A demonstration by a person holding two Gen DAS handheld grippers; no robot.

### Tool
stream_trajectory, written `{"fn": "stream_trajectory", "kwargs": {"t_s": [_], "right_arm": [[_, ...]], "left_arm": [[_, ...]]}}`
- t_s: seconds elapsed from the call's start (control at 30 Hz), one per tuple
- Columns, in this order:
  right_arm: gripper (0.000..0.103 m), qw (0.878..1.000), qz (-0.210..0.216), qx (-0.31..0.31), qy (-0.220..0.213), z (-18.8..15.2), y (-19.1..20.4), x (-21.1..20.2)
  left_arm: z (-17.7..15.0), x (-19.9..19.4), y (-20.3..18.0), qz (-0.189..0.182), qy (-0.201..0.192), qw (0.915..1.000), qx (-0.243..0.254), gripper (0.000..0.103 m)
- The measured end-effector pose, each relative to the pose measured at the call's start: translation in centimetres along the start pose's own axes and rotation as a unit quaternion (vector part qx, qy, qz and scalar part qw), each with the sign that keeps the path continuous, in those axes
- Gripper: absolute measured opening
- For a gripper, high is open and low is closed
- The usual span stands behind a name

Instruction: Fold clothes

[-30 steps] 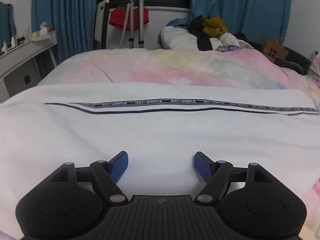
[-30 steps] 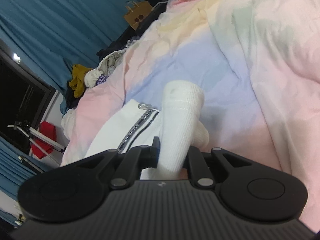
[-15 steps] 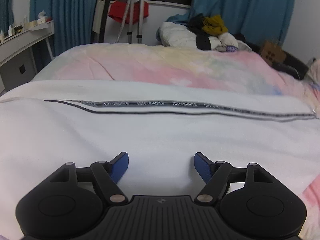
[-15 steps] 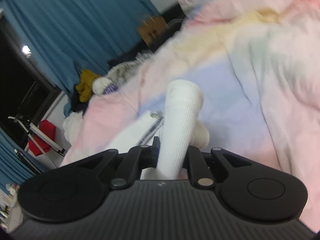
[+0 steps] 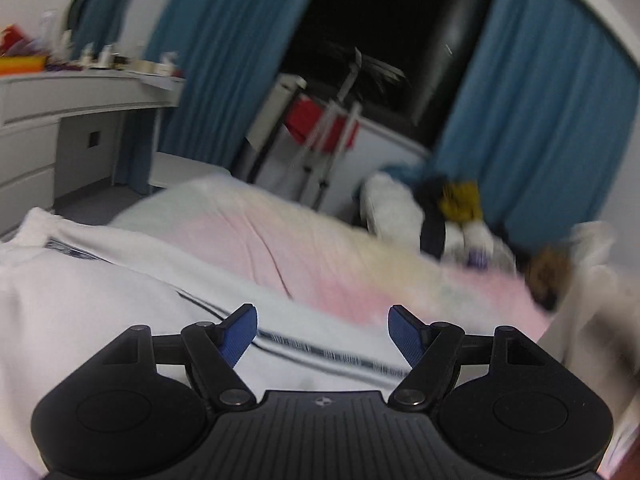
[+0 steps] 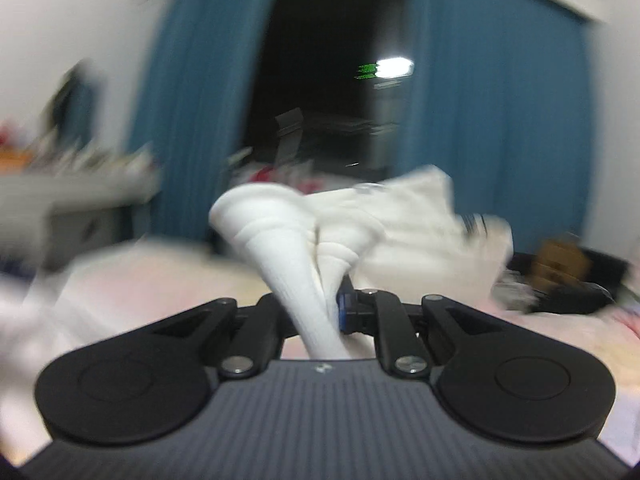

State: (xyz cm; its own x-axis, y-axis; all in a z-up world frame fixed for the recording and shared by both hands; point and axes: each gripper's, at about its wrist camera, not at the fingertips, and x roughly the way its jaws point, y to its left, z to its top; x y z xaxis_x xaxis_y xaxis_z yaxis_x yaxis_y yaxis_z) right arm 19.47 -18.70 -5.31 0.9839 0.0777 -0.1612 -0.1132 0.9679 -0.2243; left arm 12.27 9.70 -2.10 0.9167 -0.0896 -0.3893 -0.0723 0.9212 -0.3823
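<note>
A white garment [image 5: 88,320] with a black lettered stripe [image 5: 320,350] lies on the pastel bedspread [image 5: 320,256]. My left gripper [image 5: 322,330] is open and empty, held just above the garment near the stripe. My right gripper [image 6: 320,308] is shut on the garment's white ribbed cuff [image 6: 296,256] and holds it lifted in the air. More of the white cloth [image 6: 420,216] hangs bunched behind the cuff. The right wrist view is blurred by motion.
A pile of clothes [image 5: 448,216] sits at the far end of the bed. A white desk with small items [image 5: 80,92] stands at the left. A metal stand with a red cloth [image 5: 324,128] is by the dark window, between blue curtains [image 5: 532,132].
My right gripper has swung up and round with the cuff, from facing the bedspread to facing the window. My left gripper has tilted up and turned left; it stays open.
</note>
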Motion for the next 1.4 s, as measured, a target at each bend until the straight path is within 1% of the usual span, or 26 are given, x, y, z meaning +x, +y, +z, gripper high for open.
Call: {"fn": "stream_trajectory", "kwargs": {"t_s": [0.07, 0.13, 0.17, 0.23, 0.37, 0.43, 0.5, 0.6, 0.67, 0.73, 0.8, 0.83, 0.87, 0.9, 0.93, 0.97, 1.0, 1.03, 1.1, 1.2, 1.23, 1.27, 1.3, 1.33, 1.37, 1.4], "right_arm": [[0.011, 0.996, 0.047, -0.06, 0.038, -2.7, 4.4, 0.5], [0.01, 0.985, 0.095, -0.115, 0.081, -5.6, 7.8, 0.9], [0.011, 0.981, 0.108, -0.128, 0.097, -6.7, 8.6, 1.0], [0.011, 0.979, 0.106, -0.136, 0.104, -7.6, 9.2, 0.8], [0.011, 0.988, 0.11, -0.079, 0.075, -4.7, 7.6, 0.2], [0.011, 0.99, 0.118, -0.052, 0.064, -3.3, 7.1, -0.4], [0.011, 0.986, 0.14, -0.045, 0.074, -3.4, 7.4, -0.2], [0.012, 0.979, 0.162, -0.052, 0.114, -5.9, 8.6, 1.0], [0.013, 0.978, 0.163, -0.058, 0.114, -6.9, 8.9, 1.1], [0.014, 0.979, 0.166, -0.05, 0.107, -6.3, 8.7, 1.1], [0.018, 0.979, 0.172, -0.019, 0.112, -5.4, 8.0, 0.8], [0.026, 0.977, 0.18, -0.001, 0.118, -5.0, 7.6, 0.6], [0.039, 0.971, 0.201, 0.014, 0.127, -4.6, 7.2, 0.2], [0.045, 0.965, 0.222, 0.029, 0.135, -4.3, 6.7, -0.3], [0.057, 0.959, 0.241, 0.043, 0.141, -4.0, 6.1, -0.9], [0.063, 0.956, 0.252, 0.052, 0.143, -3.6, 5.7, -1.7], [0.064, 0.953, 0.26, 0.061, 0.143, -3.3, 5.2, -2.6], [0.065, 0.953, 0.262, 0.072, 0.137, -2.9, 4.6, -3.5], [0.065, 0.955, 0.254, 0.092, 0.123, -2.5, 3.4, -4.6], [0.065, 0.964, 0.215, 0.108, 0.112, -2.3, 2.2, -4.0], [0.062, 0.964, 0.212, 0.109, 0.119, -2.5, 2.2, -3.0], [0.059, 0.961, 0.222, 0.103, 0.128, -2.9, 2.4, -2.2], [0.059, 0.958, 0.231, 0.097, 0.138, -3.3, 2.6, -1.4], [0.058, 0.954, 0.244, 0.092, 0.149, -3.6, 2.9, -0.7], [0.056, 0.948, 0.261, 0.086, 0.159, -4.0, 3.2, -0.4], [0.056, 0.95, 0.259, 0.079, 0.158, -4.1, 3.5, -0.3]], "left_arm": [[0.4, -0.4, 0.4, 0.004, -0.001, 1.0, -0.004, 0.074], [0.4, -0.6, 0.4, 0.007, 0.006, 1.0, -0.004, 0.074], [0.4, -0.7, 0.5, 0.006, 0.008, 0.9999, -0.005, 0.074], [0.4, -0.8, 0.4, 0.006, 0.01, 0.9999, -0.007, 0.074], [0.3, -0.8, 0.4, -0.006, 0.005, 0.9999, -0.01, 0.075], [0.0, -0.7, 0.3, -0.007, 0.007, 0.9999, -0.01, 0.075], [-0.2, -0.6, 0.2, -0.009, 0.011, 0.9998, -0.011, 0.075], [-0.6, 0.1, 0.3, -0.014, 0.028, 0.9994, -0.015, 0.075], [-0.9, 0.5, 0.4, -0.02, 0.036, 0.999, -0.015, 0.075], [-1.2, 0.6, 0.2, -0.032, 0.041, 0.9985, -0.014, 0.075], [-1.5, 0.7, 0.1, -0.053, 0.045, 0.9975, -0.013, 0.075], [-1.6, 0.8, 0.0, -0.063, 0.049, 0.9967, -0.013, 0.075], [-1.7, 0.9, -0.1, -0.073, 0.053, 0.9958, -0.013, 0.076], [-1.8, 1.0, -0.2, -0.086, 0.062, 0.9943, -0.015, 0.076], [-2.1, 1.2, -0.3, -0.097, 0.071, 0.9927, -0.014, 0.076], [-2.3, 1.3, -0.5, -0.108, 0.079, 0.9909, -0.012, 0.076], [-2.6, 1.3, -0.6, -0.111, 0.081, 0.9904, -0.007, 0.076], [-2.8, 1.3, -0.8, -0.109, 0.082, 0.9906, -0.001, 0.076], [-3.1, 1.2, -0.9, -0.109, 0.084, 0.9904, 0.001, 0.076], [-3.5, 1.2, -0.8, -0.115, 0.085, 0.9896, -0.003, 0.076], [-3.6, 1.3, -0.9, -0.117, 0.086, 0.9894, -0.002, 0.077], [-3.7, 1.4, -0.9, -0.119, 0.086, 0.9892, -0.002, 0.077], [-3.8, 1.6, -0.8, -0.118, 0.09, 0.9889, -0.004, 0.077], [-3.9, 1.9, -0.7, -0.121, 0.098, 0.9878, -0.011, 0.077], [-3.5, 2.6, -0.6, -0.123, 0.105, 0.9866, -0.019, 0.077], [-3.5, 2.9, -0.4, -0.127, 0.11, 0.9854, -0.028, 0.077]]}}
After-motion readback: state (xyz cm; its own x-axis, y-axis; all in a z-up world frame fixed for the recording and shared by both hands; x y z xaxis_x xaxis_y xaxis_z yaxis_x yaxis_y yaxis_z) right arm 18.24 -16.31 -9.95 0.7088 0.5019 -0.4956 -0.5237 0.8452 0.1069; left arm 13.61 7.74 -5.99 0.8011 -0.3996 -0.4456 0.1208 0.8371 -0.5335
